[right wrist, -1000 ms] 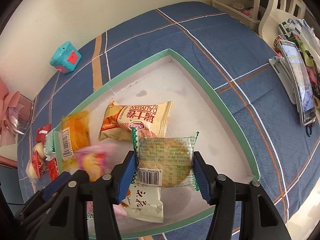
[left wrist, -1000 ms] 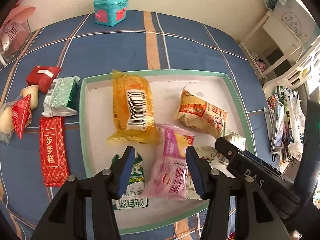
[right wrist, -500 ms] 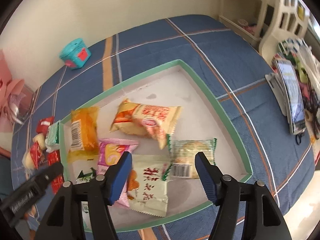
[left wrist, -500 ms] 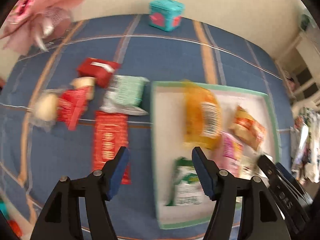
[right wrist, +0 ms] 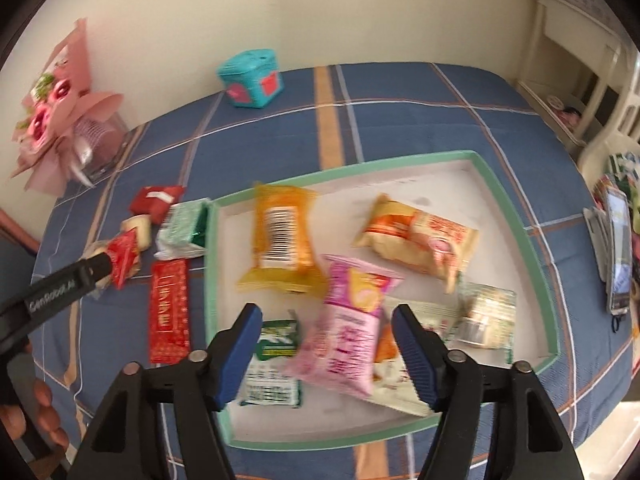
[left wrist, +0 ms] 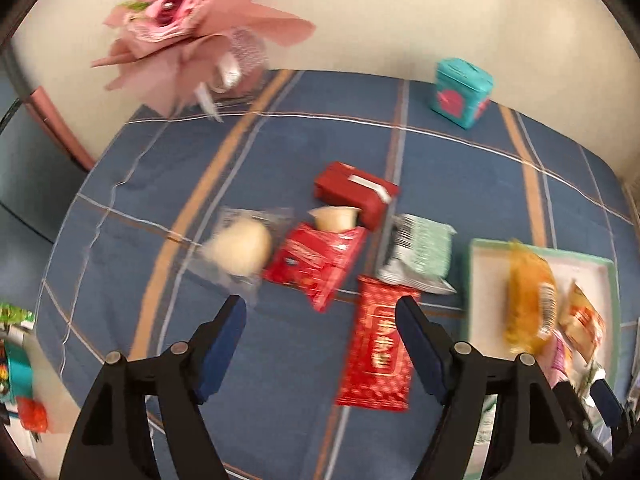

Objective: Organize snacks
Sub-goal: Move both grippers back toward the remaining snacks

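Snacks lie partly inside a green-rimmed tray (right wrist: 536,264) and partly loose on the blue plaid surface (right wrist: 400,120). Nearest in the right wrist view, the right gripper (right wrist: 327,354) hangs with its jaws spread wide, gripping nothing, above the tray's near end. Directly below it sit a green-and-white packet (right wrist: 274,360) at 7 o'clock in the tray and a pink packet (right wrist: 348,328) at 6 o'clock, overlapping a pale packet (right wrist: 400,376). A small greenish cracker packet (right wrist: 486,316) lies at 4 o'clock. Farther in, an orange packet (right wrist: 280,236) with a barcode rests at 10 o'clock and a cream-and-orange packet (right wrist: 420,236) at 2 o'clock.

In the left wrist view, the left gripper (left wrist: 322,344) is also wide open and empty, above the cloth left of the tray. A long red packet (left wrist: 378,344) lies just beside its right finger. Beyond are a folded red packet (left wrist: 316,260), a clear-wrapped pale bun (left wrist: 238,246), a mint-green packet (left wrist: 420,252) and a red box (left wrist: 354,192). Farthest, a teal box (left wrist: 462,92) stands at 1 o'clock and a pink bouquet (left wrist: 192,24) at 11 o'clock.
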Action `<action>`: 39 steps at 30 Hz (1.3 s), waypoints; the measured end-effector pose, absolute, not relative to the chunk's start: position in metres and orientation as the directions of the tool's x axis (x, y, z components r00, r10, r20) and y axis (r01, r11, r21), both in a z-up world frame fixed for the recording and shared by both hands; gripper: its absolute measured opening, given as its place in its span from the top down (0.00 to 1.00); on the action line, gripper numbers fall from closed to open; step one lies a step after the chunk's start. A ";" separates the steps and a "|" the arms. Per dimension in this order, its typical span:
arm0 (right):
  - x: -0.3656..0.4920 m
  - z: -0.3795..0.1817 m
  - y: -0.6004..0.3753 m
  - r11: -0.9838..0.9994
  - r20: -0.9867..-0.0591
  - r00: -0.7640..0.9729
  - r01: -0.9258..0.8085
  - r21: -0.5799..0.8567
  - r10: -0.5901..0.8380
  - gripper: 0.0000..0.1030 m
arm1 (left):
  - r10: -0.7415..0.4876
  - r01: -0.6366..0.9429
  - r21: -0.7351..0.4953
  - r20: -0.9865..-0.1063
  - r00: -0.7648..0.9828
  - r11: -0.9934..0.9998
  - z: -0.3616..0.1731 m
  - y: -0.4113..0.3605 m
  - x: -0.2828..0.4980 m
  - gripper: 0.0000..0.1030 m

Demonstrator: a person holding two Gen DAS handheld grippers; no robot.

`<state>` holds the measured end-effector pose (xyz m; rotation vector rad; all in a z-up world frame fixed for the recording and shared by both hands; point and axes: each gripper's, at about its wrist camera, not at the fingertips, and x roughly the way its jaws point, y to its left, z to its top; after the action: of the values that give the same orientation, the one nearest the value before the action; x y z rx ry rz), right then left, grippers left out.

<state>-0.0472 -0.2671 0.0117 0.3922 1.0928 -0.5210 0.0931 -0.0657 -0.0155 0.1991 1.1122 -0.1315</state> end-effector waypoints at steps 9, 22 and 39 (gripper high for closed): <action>-0.022 0.007 -0.233 0.850 -0.908 0.377 0.524 0.047 -0.182 0.12 | -0.005 0.192 0.088 -0.901 0.434 0.977 -0.023 -0.045 0.104 0.24; 0.008 -0.009 -0.191 0.910 -0.904 0.395 0.415 0.014 -0.166 0.00 | -0.011 0.112 0.029 -0.938 0.345 0.993 -0.056 0.000 0.124 0.06; 0.049 -0.031 -0.157 0.916 -0.922 0.385 0.381 0.122 -0.037 0.06 | -0.041 0.025 -0.036 -0.954 0.298 0.999 -0.068 0.043 0.151 0.06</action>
<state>0.0490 -0.1571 -0.0310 0.3399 1.1506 -0.2731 0.1512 0.0433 -0.0679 -0.0152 1.2677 -0.0439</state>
